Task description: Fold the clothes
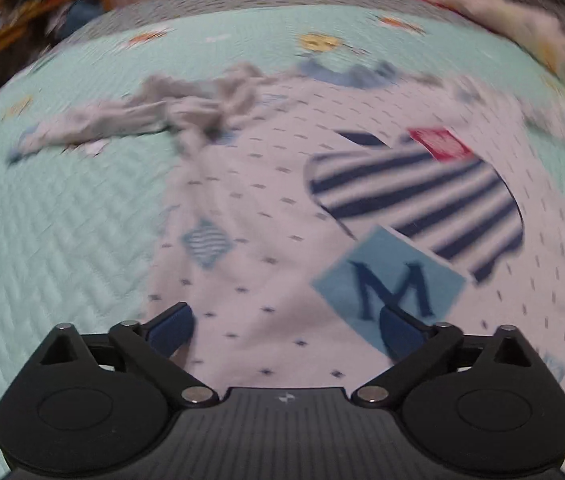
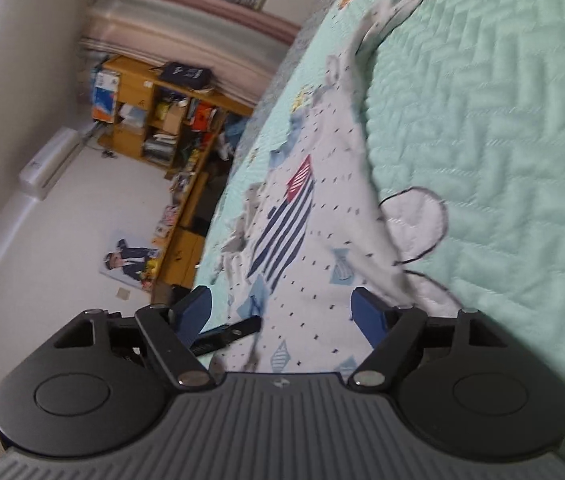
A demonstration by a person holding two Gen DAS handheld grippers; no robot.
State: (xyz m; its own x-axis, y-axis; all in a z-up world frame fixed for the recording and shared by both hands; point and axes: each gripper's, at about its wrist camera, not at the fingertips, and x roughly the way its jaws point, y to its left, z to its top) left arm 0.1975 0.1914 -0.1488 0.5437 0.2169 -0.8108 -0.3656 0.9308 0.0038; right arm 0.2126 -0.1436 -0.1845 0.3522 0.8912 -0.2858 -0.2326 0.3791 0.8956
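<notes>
The work surface is a bed covered by a mint-green quilted bedspread with a stitched zigzag pattern.

Left wrist view, left to right:
- Bare quilt occupies the left third.
- A crumpled grey garment lies at upper centre-left. Its near end touches the main garment.
- The white patterned garment lies spread flat from centre to right. It carries small dark diamond marks, a light blue striped diamond patch, a navy-and-white striped patch, a red label and a light blue square bearing the letter M.
- A blurred pile of clothes sits at the far right corner of the bed.
- The left gripper is spread wide. Its blue fingers hover over the near hem of the white garment. Nothing is held between them.

Right wrist view, left to right:
- A white wall with a wall-mounted unit, and a wooden shelf filled with books and boxes, stand beyond the bed.
- The same white garment runs along the bed edge, with its sleeve extending toward the top.
- An embroidered grey outline on the quilt lies just beside the garment.
- The right gripper is fully spread, with white fabric visible in the gap. Contact with the fabric cannot be determined. A dark flat part of unclear identity shows beside the left-hand finger.
</notes>
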